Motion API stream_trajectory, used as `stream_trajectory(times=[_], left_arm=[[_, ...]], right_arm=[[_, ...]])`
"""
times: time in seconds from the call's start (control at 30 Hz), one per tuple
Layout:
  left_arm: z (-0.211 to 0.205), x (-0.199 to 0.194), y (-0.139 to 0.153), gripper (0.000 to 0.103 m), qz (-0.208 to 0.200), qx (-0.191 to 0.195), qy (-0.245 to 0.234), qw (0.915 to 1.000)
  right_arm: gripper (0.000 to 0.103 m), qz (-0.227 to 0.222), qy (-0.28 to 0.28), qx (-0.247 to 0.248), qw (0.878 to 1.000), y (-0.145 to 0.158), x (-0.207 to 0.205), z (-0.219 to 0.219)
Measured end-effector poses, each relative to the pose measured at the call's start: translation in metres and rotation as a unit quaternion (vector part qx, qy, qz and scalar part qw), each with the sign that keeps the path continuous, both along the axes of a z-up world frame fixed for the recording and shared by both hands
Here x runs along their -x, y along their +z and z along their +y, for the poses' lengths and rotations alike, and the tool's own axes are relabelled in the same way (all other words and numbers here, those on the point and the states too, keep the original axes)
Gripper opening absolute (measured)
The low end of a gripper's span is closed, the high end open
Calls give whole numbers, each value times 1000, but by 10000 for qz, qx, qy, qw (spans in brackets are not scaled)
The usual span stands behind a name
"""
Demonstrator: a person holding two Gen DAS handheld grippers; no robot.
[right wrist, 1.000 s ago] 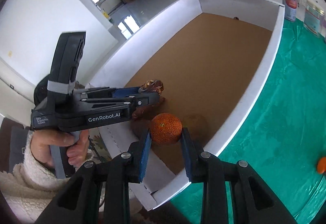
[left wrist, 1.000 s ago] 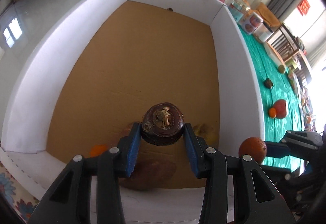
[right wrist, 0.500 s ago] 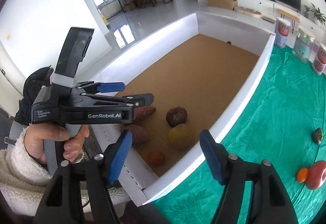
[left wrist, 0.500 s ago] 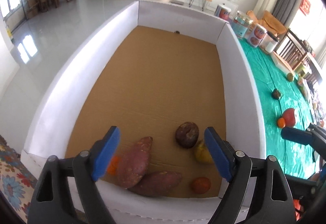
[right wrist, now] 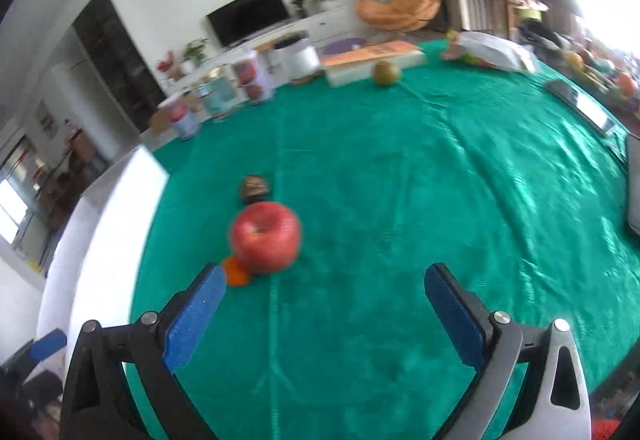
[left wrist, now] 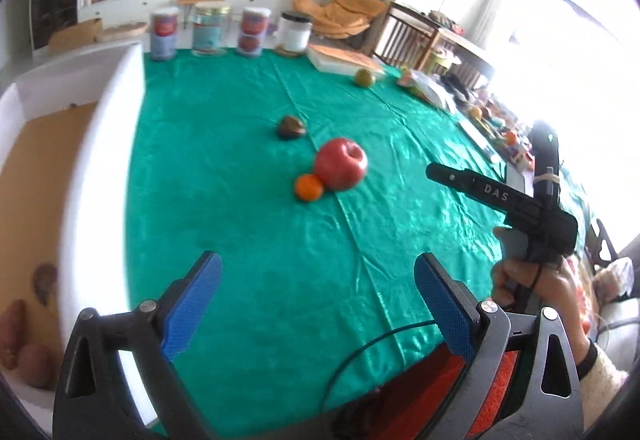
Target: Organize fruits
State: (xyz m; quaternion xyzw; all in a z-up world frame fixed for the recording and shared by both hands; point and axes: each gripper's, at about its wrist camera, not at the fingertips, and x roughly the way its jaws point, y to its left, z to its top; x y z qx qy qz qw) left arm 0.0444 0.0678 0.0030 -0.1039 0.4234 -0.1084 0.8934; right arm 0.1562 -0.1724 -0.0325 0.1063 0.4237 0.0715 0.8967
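My left gripper [left wrist: 318,268] hangs over the green tablecloth [left wrist: 224,144], its jaws opening with nothing between them. Ahead of it lie a red apple [left wrist: 341,168], a small orange [left wrist: 308,187] touching it, a dark brown fruit [left wrist: 291,126] and a green pear [left wrist: 365,77]. The white-walled box [left wrist: 100,176] is at the left, with sweet potatoes [left wrist: 24,352] inside. My right gripper [right wrist: 325,276] is also opening and empty. The apple [right wrist: 266,238] and orange [right wrist: 236,274] lie just beyond its left finger, the dark fruit [right wrist: 255,187] farther off, the pear [right wrist: 386,72] far back.
Several cans and jars [left wrist: 208,30] stand along the table's far edge, beside a flat white carton [right wrist: 372,62]. A plastic bag [right wrist: 492,50] and clutter fill the far right. A hand [left wrist: 532,280] holds the other gripper at the right. A black cable [left wrist: 360,352] hangs near.
Both grippers let go of their fruits, the dark one and the orange, into the box. Both opened wide and swung right from the box to over the green table.
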Motion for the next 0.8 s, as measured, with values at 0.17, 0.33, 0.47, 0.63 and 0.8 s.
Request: stream_trajectory(times=[0.17,0.33,0.47,0.63,0.8], left_arm=[[-23,-42,-50,97,189,-853,373,9955],[-9,-69,-83,97,335,-1151,760,9899],[1,-82,-95,97,312,-1233,953,9873],[9,-89,-105,97,407,-1394,1061,9837],[8,-90,-106,98,357,-1425,1135,9826]], right_arm=[[99,115,-458,426,9980,-16,-11,-30],[99,191,-525,550,9969,-49,-38,-31],[99,286,-526,1097,9922,-72,-49,-25],[100,297,-598,1166,9909,-76,-51,-29],[103,354,-547,1298,9894,-79,-53,-25]])
